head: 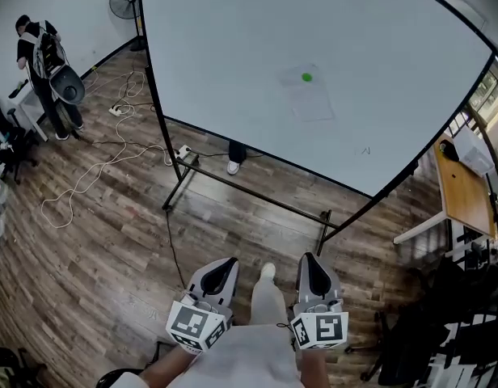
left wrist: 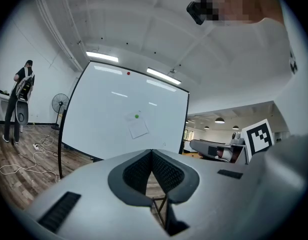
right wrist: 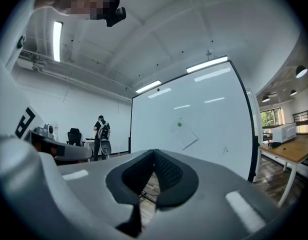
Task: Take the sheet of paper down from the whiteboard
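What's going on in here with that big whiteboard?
Someone stands facing a whiteboard, one tool in each hand: the left hand-held gripper and the right hand-held gripper. Both are shut with nothing in them, and both are well short of the board. A sheet of paper hangs there under a green magnet, untouched. A second person stands off by the far wall.

The left gripper (head: pixel 218 276) and the right gripper (head: pixel 314 274) were held level, side by side, close before the body. Both pairs of jaws were seen pressed together, with nothing gripped between them.
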Available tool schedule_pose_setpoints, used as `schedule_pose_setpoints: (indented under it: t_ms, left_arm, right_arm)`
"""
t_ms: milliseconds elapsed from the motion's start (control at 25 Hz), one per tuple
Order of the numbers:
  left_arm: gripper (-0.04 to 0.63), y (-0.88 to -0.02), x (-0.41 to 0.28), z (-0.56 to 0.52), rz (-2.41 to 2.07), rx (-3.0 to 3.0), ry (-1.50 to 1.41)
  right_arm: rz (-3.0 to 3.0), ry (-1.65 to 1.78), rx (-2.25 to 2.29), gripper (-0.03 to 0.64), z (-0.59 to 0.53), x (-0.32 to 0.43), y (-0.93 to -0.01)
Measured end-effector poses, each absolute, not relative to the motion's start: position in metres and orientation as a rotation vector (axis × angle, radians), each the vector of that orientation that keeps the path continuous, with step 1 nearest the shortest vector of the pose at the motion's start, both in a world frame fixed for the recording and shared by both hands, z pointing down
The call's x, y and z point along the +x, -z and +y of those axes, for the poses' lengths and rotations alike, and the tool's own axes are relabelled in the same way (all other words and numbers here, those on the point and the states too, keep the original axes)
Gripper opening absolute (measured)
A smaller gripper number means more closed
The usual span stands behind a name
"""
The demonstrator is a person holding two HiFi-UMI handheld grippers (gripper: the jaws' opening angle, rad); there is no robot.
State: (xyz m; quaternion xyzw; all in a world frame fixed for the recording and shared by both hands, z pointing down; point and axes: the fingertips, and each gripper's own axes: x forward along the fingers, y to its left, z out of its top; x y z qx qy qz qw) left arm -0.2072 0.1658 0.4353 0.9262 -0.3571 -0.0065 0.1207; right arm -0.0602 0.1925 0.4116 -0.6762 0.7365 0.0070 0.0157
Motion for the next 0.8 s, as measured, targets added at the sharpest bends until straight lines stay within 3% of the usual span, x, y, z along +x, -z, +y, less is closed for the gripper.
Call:
schedule_pose_setpoints:
  t_ms: [800]
  left_arm:
    - [0.006, -0.399, -0.013, -0.103, -1.245, 2.692, 0.048]
  right_arm:
    - [2.435, -0.154, -1.94, 0.012, -0.095, 0.136, -0.375]
